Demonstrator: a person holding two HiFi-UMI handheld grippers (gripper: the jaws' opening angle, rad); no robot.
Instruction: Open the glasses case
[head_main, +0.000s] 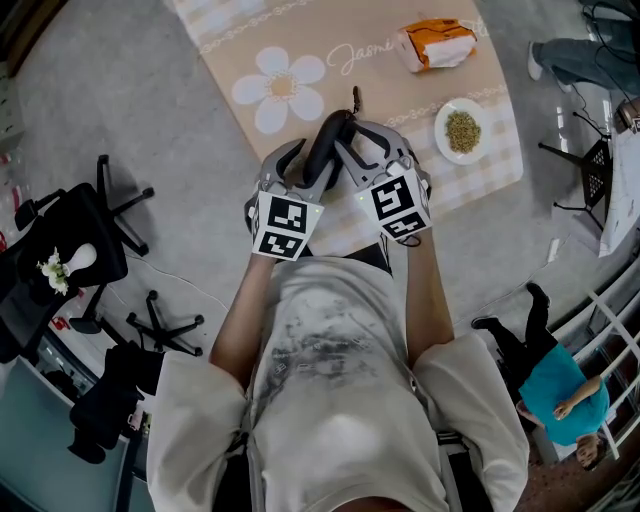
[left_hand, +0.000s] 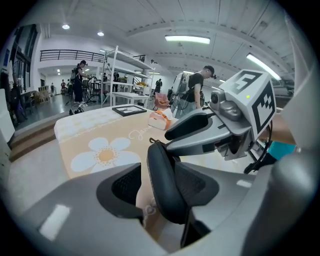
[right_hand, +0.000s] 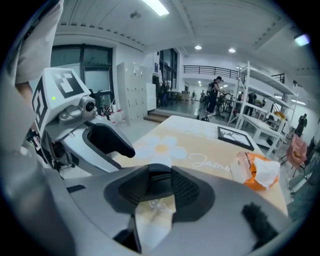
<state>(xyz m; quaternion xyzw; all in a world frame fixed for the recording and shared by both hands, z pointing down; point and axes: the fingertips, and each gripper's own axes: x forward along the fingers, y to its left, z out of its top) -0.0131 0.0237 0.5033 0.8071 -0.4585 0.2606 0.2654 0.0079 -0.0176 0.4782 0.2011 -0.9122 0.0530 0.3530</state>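
Observation:
The dark glasses case (head_main: 322, 145) is held on edge over the beige flower tablecloth (head_main: 350, 40), between both grippers. My left gripper (head_main: 303, 168) comes at it from the left and my right gripper (head_main: 366, 142) from the right, their tips close together. In the left gripper view the case (left_hand: 163, 190) stands upright between the jaws, flat against the right pad (left_hand: 194, 186); a sliver of cloth shows by the left pad (left_hand: 124, 186). In the right gripper view the case's dark end (right_hand: 159, 178) fills the gap between the two pads.
A white plate of seeds (head_main: 462, 130) sits right of the grippers, and an orange-and-white packet (head_main: 435, 45) lies at the far side of the table. Black office chairs (head_main: 120, 210) stand on the floor to the left. A person in teal (head_main: 560, 390) stands at the lower right.

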